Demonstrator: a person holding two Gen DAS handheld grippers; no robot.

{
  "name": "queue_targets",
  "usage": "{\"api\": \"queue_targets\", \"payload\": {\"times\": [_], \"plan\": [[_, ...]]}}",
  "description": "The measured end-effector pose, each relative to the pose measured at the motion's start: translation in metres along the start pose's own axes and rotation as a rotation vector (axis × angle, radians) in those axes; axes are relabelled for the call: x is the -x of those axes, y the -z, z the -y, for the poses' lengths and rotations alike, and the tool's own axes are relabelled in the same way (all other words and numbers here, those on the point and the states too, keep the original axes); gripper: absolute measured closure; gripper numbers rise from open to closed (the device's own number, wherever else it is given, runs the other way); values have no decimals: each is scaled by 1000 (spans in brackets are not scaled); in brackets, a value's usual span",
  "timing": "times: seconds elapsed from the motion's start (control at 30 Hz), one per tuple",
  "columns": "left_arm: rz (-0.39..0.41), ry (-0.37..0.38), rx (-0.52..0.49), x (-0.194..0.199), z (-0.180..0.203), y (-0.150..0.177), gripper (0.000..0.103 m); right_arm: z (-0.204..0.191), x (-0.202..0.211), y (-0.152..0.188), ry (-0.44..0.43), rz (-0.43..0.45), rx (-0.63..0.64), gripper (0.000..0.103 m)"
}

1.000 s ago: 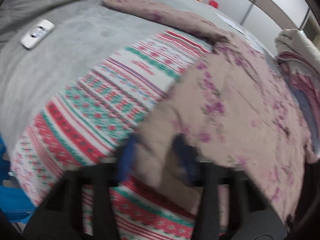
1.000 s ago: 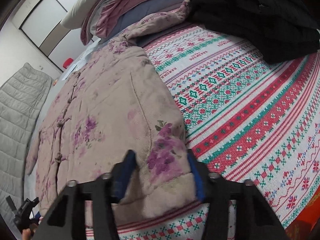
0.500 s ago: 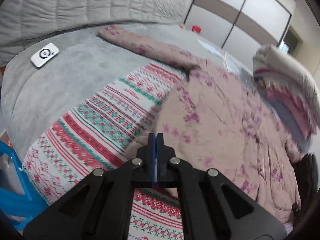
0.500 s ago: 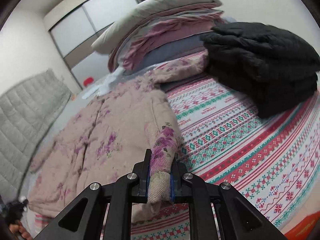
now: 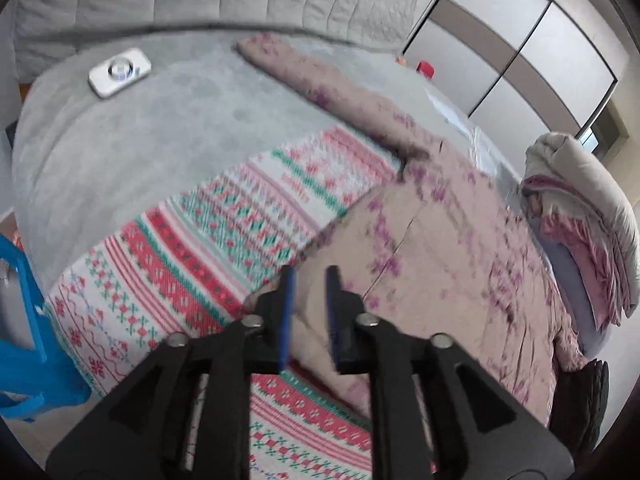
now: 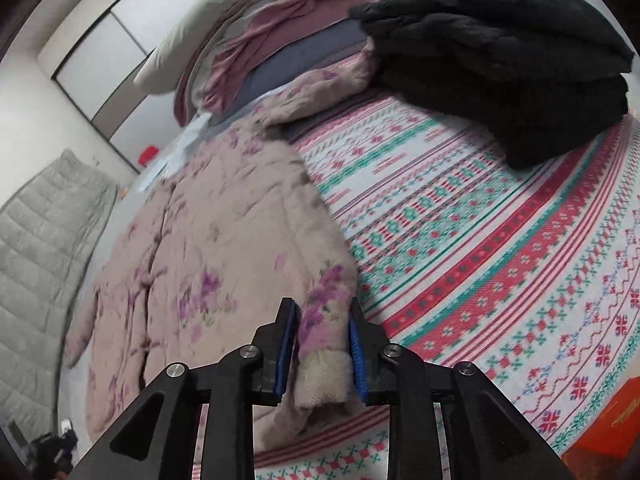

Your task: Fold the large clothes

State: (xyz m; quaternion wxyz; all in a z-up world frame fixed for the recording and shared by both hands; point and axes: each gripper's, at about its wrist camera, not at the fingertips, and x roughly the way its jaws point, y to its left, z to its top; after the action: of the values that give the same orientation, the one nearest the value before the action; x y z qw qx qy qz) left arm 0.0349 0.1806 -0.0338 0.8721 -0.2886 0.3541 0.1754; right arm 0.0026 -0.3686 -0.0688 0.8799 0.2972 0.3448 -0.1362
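A pink quilted jacket with purple flowers (image 5: 440, 240) lies spread on a patterned blanket (image 5: 200, 240), one sleeve (image 5: 320, 88) stretched out over the grey bedcover. My left gripper (image 5: 308, 292) hovers over the jacket's near hem corner. Its jaws are opening, the fabric shows through the gap, and the pads do not press on it. In the right wrist view the jacket (image 6: 208, 240) has its other hem corner standing between the blue pads of my right gripper (image 6: 320, 320). Those jaws are opening too, with a dark gap beside the left pad.
A folded black padded coat (image 6: 500, 52) sits on the blanket (image 6: 480, 220) at the far right. Stacked bedding (image 5: 580, 220) lies beyond the jacket. A white remote (image 5: 119, 72) rests on the grey cover. A blue stool (image 5: 20, 320) stands by the bed's edge.
Both grippers stood apart around the hem, closed half a second ago, and now stand apart again. The right one's pinch on the corner has loosened. Both views have risen.
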Motion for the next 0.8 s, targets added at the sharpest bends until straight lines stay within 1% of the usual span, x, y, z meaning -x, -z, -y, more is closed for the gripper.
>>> {"api": "queue_targets", "payload": {"times": [0.03,0.07,0.1,0.13,0.17,0.2,0.23,0.27,0.3,0.33,0.37,0.4,0.43,0.47,0.53,0.6,0.63,0.67,0.7,0.73,0.8], "plan": [[6,7,-25,2,9,-2,68,0,5,-2,19,32,-1,78],[7,16,-54,2,20,-4,59,2,11,-4,35,72,-8,78],[9,20,-79,2,29,-6,54,3,19,-6,51,125,-13,77],[9,22,-106,0,41,-6,53,3,24,-8,64,165,-10,77],[-4,28,-150,-4,62,-7,52,3,26,-9,71,179,-7,70],[-23,35,-177,-8,75,-7,51,3,24,-11,73,177,3,55],[-43,47,-204,-12,90,-8,49,3,19,-12,65,153,11,49],[-57,68,-245,-16,115,-7,45,3,14,-12,51,122,10,46],[-59,78,-276,-19,130,-6,39,4,9,-12,39,99,4,46],[-70,83,-309,-22,148,-4,36,4,7,-12,31,87,-2,46],[-87,91,-338,-27,166,-3,34,4,6,-13,27,86,-5,46],[-96,121,-363,-32,188,1,33,3,5,-13,24,88,-2,46],[-97,137,-375,-36,198,4,31,2,5,-14,20,90,2,46],[-102,154,-403,-45,216,12,25,0,3,-14,19,88,7,46],[-116,168,-453,-62,232,30,24,0,-1,-14,17,73,10,45],[-151,162,-519,-85,235,56,24,1,-4,-14,16,59,7,44],[-182,149,-543,-94,234,66,24,3,-5,-15,17,53,1,44],[-239,126,-570,-108,231,76,24,5,-6,-16,18,49,-5,44],[-265,117,-576,-114,229,78,24,7,-7,-18,17,46,-12,44],[-276,114,-571,-118,226,79,24,9,-10,-23,16,41,-24,44],[-264,107,-550,-121,221,75,24,8,-14,-33,9,30,-32,43]]}}
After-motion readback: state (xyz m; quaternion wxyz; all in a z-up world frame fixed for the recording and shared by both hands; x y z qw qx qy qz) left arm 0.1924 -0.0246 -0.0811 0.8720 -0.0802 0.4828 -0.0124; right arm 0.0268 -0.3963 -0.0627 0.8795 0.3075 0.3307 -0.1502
